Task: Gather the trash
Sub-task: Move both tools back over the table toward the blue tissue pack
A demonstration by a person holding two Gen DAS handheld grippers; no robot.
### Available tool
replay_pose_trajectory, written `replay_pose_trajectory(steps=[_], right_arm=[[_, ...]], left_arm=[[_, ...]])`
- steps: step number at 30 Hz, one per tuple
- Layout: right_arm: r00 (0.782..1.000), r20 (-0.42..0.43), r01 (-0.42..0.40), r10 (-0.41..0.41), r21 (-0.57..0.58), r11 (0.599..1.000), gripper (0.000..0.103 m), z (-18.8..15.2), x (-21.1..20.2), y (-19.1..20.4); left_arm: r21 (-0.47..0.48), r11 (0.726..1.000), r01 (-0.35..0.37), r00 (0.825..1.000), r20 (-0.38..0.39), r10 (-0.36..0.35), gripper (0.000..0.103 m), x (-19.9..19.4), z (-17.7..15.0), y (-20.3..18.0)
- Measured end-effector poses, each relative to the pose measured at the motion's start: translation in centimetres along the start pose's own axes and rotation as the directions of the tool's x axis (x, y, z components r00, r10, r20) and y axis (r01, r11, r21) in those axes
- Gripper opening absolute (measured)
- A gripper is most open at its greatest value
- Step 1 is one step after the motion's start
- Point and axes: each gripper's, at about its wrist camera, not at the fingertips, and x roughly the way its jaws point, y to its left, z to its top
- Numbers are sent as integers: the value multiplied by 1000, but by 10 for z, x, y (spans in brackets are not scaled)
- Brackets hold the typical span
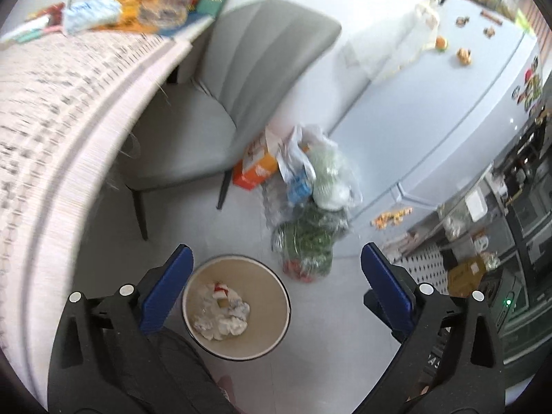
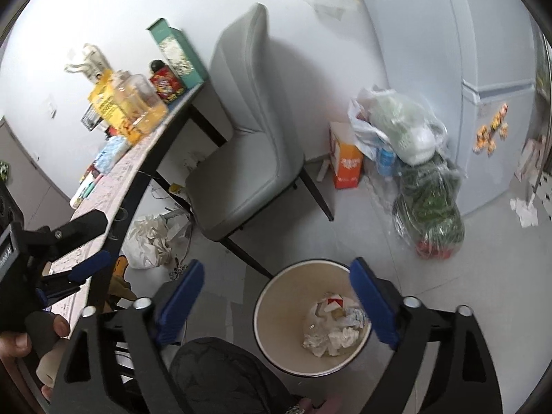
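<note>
Left wrist view: the left gripper [image 1: 276, 269] hangs over the floor with its 2 blue pads spread wide and nothing between them, above a round bin [image 1: 272, 334] holding crumpled trash [image 1: 222, 314]. In the right wrist view the right gripper [image 2: 276, 300] is likewise spread wide and empty over the same bin's rim. A grey chair [image 2: 248, 158] stands beside the table's edge [image 2: 138, 176], and plastic bags [image 2: 414, 172] lie on the floor near the fridge [image 2: 496, 114].
</note>
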Motion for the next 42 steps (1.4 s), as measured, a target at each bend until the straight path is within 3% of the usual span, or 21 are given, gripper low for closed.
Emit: replay_pose_trajectory(steps=[2,12,27,37,42], right_arm=[[1000,15,-6,7,-25,1000,96,2,-7,15],[996,62,-54,61,-108,993,95,0,-31,101],[992,44,-105,120,-255,961,95,-28,-31,212],[983,-23,-178,180,-319,931,95,-51,-16,266],[981,-60,-193,184,-345,918,95,-62,-6,283]], left_arm=[[-6,1000,-9,999,37,9,97,-18,4,7],[-32,996,-79,984,155,83,97,-96,12,51],[-116,979,-167,944,270,193,97,-188,-7,138],[-183,939,-290,902,274,332,97,-229,-26,202],[-212,905,-369,870,265,417,97,-248,-35,236]])
